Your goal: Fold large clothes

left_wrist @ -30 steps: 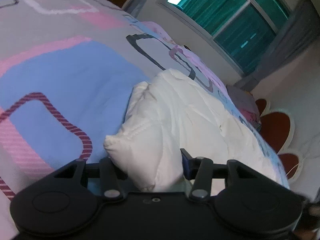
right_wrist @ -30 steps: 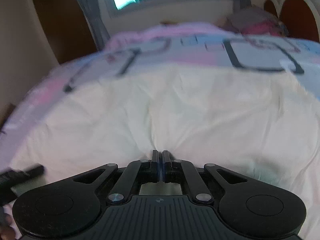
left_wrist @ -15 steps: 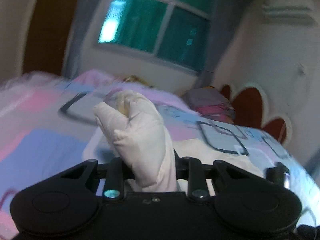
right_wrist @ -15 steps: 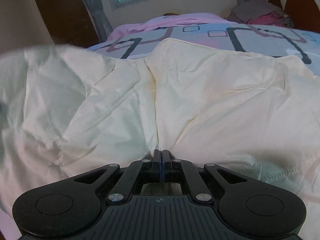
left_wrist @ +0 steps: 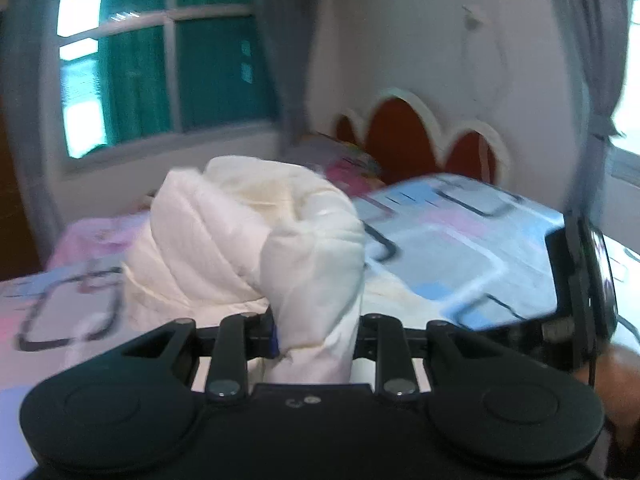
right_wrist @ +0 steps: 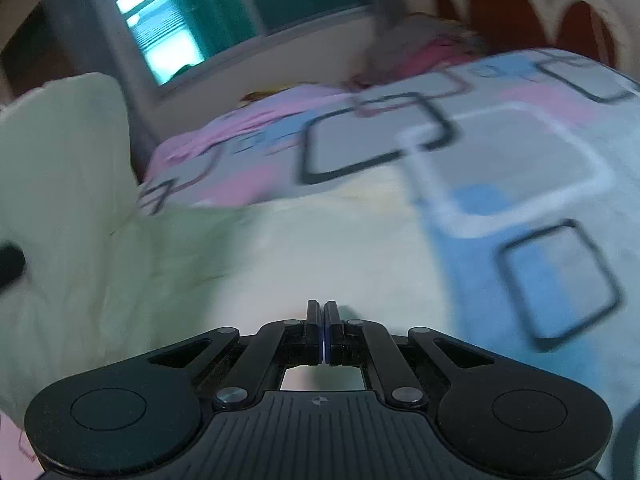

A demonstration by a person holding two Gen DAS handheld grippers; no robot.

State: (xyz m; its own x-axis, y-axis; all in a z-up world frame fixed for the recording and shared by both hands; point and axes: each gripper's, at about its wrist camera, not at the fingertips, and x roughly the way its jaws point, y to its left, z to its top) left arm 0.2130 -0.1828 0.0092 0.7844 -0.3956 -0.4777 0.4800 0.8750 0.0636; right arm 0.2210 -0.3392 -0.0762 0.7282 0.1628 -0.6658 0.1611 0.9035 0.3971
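The left gripper (left_wrist: 316,336) clamps a thick bunched fold of the cream-white padded garment (left_wrist: 256,240), which rises upright from its jaws. The right gripper (right_wrist: 323,332), jaws fully together, pinches the garment's edge, cloth spreading ahead over the patterned bedsheet (right_wrist: 520,152).

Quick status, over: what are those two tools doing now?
Left tool clamped on white padded garment. Right tool shut. Garment bunched over patterned bedspread. Nothing blocking.

Patterned bed (right_wrist: 520,152): cream garment (right_wrist: 300,248) spread on it.
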